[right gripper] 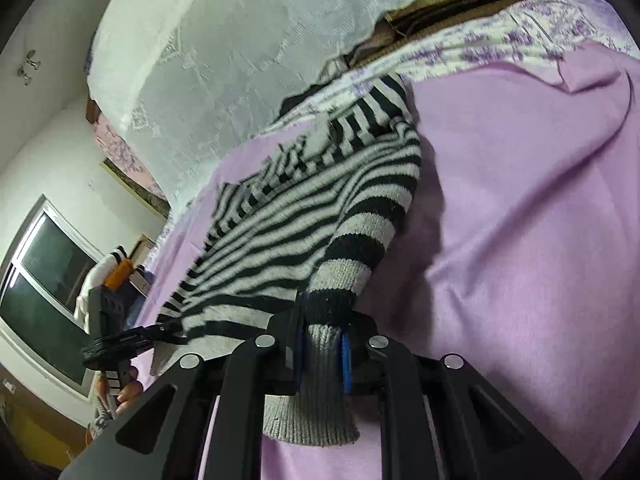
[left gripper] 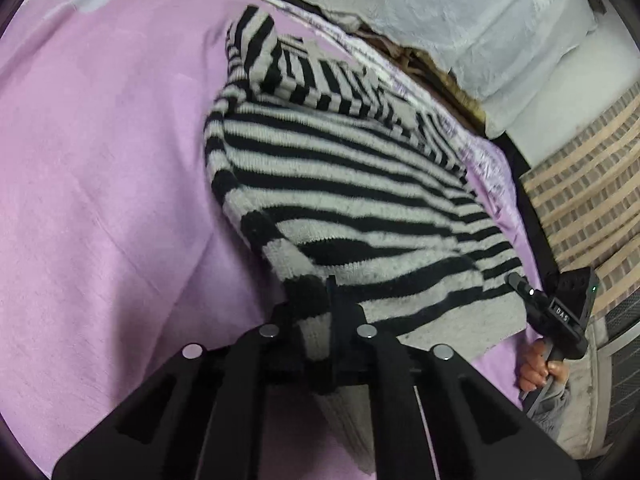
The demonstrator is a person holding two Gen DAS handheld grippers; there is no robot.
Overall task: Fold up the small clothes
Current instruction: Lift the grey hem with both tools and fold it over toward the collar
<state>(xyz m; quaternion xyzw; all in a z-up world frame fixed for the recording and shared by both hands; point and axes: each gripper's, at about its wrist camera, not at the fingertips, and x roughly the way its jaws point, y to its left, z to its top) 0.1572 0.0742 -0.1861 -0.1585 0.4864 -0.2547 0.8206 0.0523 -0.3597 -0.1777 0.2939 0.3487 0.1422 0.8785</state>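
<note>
Clamped together in the left hand-held gripper [left gripper: 316,308]: a black-and-grey banded fold of the striped sweater [left gripper: 340,184], pinched between both fingers, no gap showing either side of the knit. Below that grip, ribbed grey knit hanging down towards the camera.

Ahead of this hand-held gripper and up to its right, the rest of the sweater spread over the lilac sheet [left gripper: 100,160], one sleeve doubled back across the top. To its left, bare lilac sheet only.

Far to its right, at the sweater's grey hem corner, the right hand-held gripper [left gripper: 514,280], held from below by the right hand [left gripper: 536,368]. From this view, impossible to tell how its jaws stand.

From the right wrist view, that question settled: closed on a ribbed grey sleeve cuff, blue pads [right gripper: 346,360] pressing the knit from both sides, the cuff's end drooping beneath. Just past the grip, a black band, then wider grey and black bands running up and away along the sleeve.

To the left of the right hand-held gripper, the sweater's body flat on the sheet. Beyond it, a floral sheet [right gripper: 480,52] and a white lace cloth [right gripper: 224,60]. Far to the left, a dark window [right gripper: 48,280].
</note>
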